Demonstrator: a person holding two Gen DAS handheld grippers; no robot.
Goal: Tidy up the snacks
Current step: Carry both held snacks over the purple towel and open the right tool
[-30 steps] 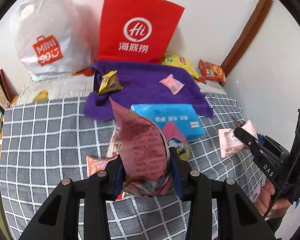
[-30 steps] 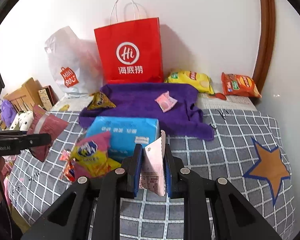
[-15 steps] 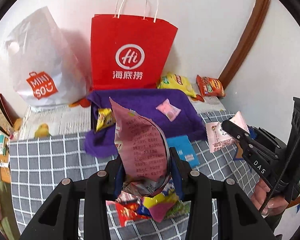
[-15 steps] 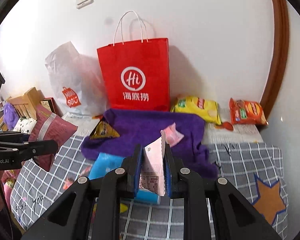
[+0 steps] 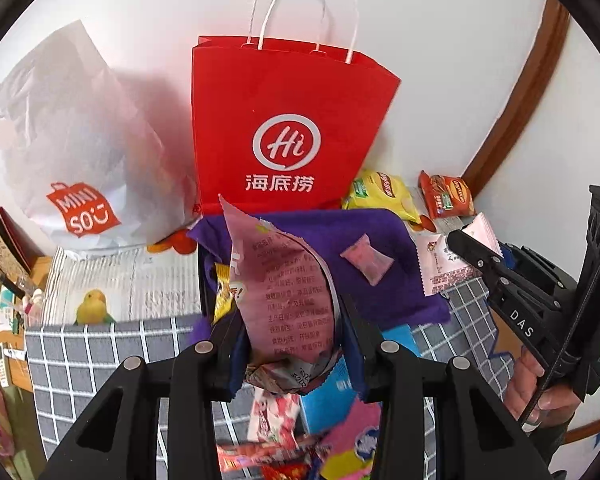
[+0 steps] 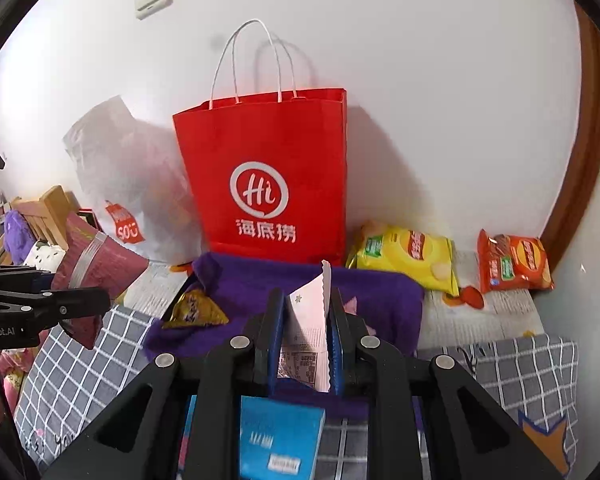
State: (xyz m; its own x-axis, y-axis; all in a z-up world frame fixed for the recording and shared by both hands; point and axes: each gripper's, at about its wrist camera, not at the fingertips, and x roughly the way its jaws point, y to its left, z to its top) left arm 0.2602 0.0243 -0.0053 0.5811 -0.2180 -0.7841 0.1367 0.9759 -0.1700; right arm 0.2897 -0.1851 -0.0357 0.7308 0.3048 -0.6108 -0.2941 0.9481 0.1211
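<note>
My left gripper (image 5: 288, 320) is shut on a dark pink snack packet (image 5: 284, 288), held above the checked cloth; the packet also shows in the right wrist view (image 6: 96, 268). My right gripper (image 6: 304, 320) is shut on a pale pink sachet (image 6: 310, 328), which also shows in the left wrist view (image 5: 444, 264). A red paper bag (image 5: 284, 136) (image 6: 268, 176) stands open against the wall behind a purple cloth (image 5: 340, 240). On the cloth lie a small pink sweet (image 5: 366, 258) and a yellow packet (image 6: 194, 310).
A white Miniso plastic bag (image 5: 80, 152) stands left of the red bag. Yellow (image 6: 408, 256) and orange (image 6: 512, 264) crisp bags lie at the right by the wall. A blue pack (image 6: 276, 436) and several loose snacks (image 5: 300, 440) lie below the grippers.
Both grippers have risen and moved forward toward the red bag, each still holding its packet. The snack pile and blue pack have dropped lower in view.
</note>
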